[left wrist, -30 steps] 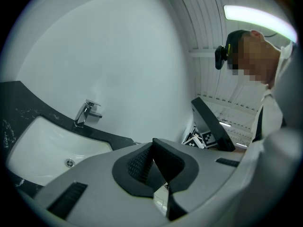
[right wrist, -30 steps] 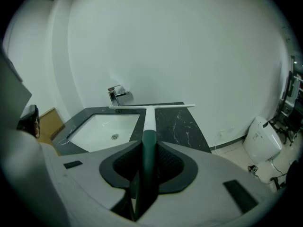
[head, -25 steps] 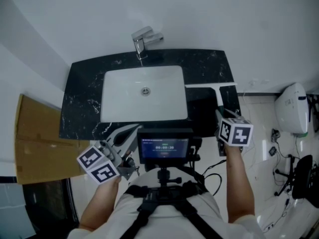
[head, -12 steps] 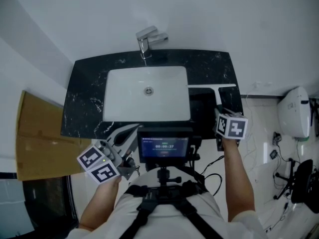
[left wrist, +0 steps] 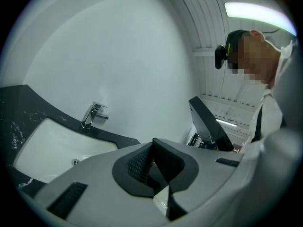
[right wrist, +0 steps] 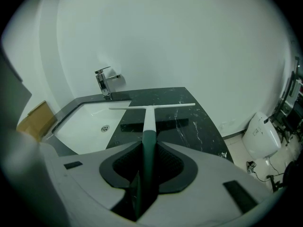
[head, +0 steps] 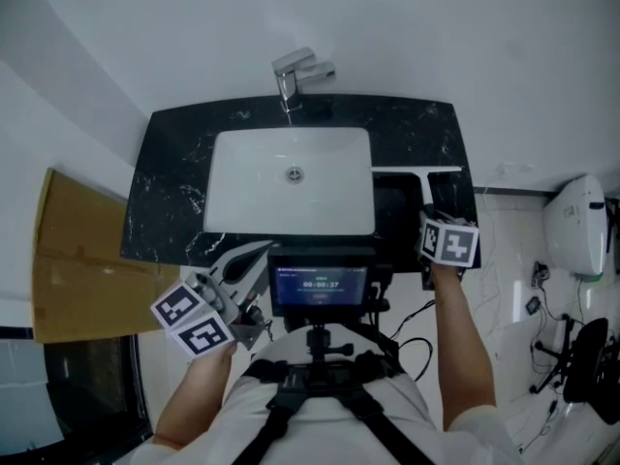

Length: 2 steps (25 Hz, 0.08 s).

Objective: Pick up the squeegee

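In right gripper view, right tool (right wrist: 147, 145) clamps squeegee (right wrist: 149, 119) hdl, hidden in head view; left tool (left wrist: 153, 143) closed.

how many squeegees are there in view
1. The squeegee is right of the sink, over the black counter, its dark handle gripped by the right gripper. No other shows, though the person's chest rig hides part of the counter's near edge.

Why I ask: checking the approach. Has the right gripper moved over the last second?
Yes. In the head view the right gripper has edged up the picture toward the squeegee blade, and lower over the counter.
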### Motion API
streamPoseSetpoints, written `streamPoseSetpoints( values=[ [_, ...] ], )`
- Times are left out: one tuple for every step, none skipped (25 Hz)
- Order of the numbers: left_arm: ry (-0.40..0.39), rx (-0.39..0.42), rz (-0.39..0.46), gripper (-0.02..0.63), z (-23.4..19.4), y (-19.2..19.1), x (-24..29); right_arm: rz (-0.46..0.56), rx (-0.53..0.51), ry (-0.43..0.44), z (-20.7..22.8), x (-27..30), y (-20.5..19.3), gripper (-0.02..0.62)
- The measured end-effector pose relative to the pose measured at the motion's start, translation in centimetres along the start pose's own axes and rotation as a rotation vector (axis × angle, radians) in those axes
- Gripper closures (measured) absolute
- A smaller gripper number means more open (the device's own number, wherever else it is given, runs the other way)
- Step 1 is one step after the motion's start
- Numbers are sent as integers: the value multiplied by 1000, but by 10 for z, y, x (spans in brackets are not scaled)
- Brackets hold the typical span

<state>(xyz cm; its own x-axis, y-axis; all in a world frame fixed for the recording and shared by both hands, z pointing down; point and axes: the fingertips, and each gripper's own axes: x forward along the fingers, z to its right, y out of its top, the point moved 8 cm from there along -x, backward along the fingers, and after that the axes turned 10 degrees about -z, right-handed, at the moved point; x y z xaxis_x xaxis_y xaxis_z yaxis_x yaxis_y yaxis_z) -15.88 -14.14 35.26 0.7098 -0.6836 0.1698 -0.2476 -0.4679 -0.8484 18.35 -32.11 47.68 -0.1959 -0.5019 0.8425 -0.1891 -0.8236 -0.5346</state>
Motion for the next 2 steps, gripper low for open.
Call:
streamPoseSetpoints(
  values=[
    [1,-1,0,609,-1,0,0,-2,-2,0,-1,1,0,509],
    [2,-2,0,609,-1,0,0,-3,-4,1,-1,2,-1,509]
  ],
)
